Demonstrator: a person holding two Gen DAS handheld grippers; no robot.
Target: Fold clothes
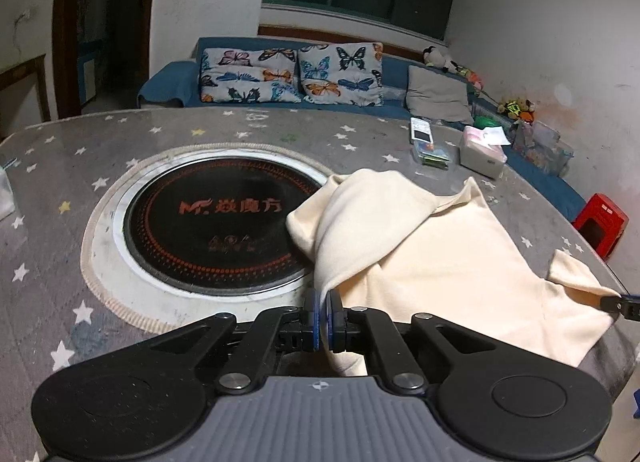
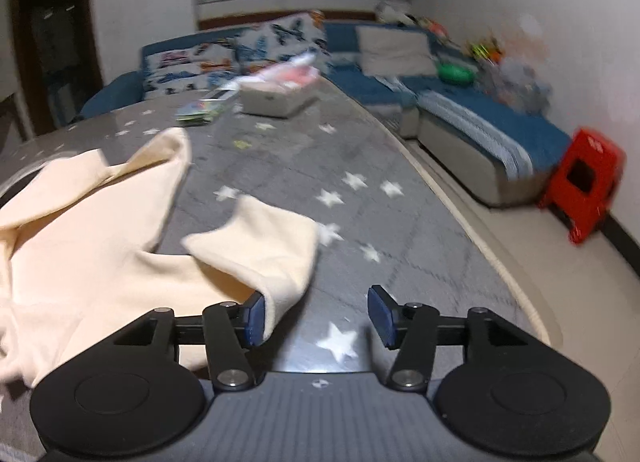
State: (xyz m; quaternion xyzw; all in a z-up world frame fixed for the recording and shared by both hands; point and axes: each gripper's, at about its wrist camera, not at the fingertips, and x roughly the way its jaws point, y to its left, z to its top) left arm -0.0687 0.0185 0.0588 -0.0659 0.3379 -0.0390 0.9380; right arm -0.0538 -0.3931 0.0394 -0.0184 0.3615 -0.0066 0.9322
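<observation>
A: Cream, soft knit garment [image 1: 440, 254] lay spread on the grey star-printed tablecloth [image 1: 60, 190], just right of the round black induction hob [image 1: 216, 226] set in the table. One upper flap overlapped the hob's right rim.

B: Left gripper [image 1: 323, 316]?

A: Jaws drawn together, with a fold of the cream cloth pinched between the blue pads at the garment's near-left edge, close to the hob's near-right rim. Cloth rose from the pinch in a ridge running away from the camera.

B: And the right gripper [image 2: 318, 316]?

A: Jaws wide apart, gripping nothing. Its left pad [image 2: 256, 320] touched or sat just beside the edge of a short sleeve [image 2: 260, 246] on the side of the garment away from the hob. Bare tablecloth showed between the pads. That view was motion-blurred, so contact could not be confirmed.

B: Progress?

A: Early, by my reading. No tidy fold was visible; the upper part sat bunched and turned over, the body mostly flat, the sleeve sticking out. Only the left side was in hand. Sleeves, sides and the final halving all appeared left to do.

B: Anything else on the table?

A: White tissue box [image 1: 482, 152] and a small flat packet [image 1: 432, 154] far beyond the hob to the right, well apart from the garment.
</observation>
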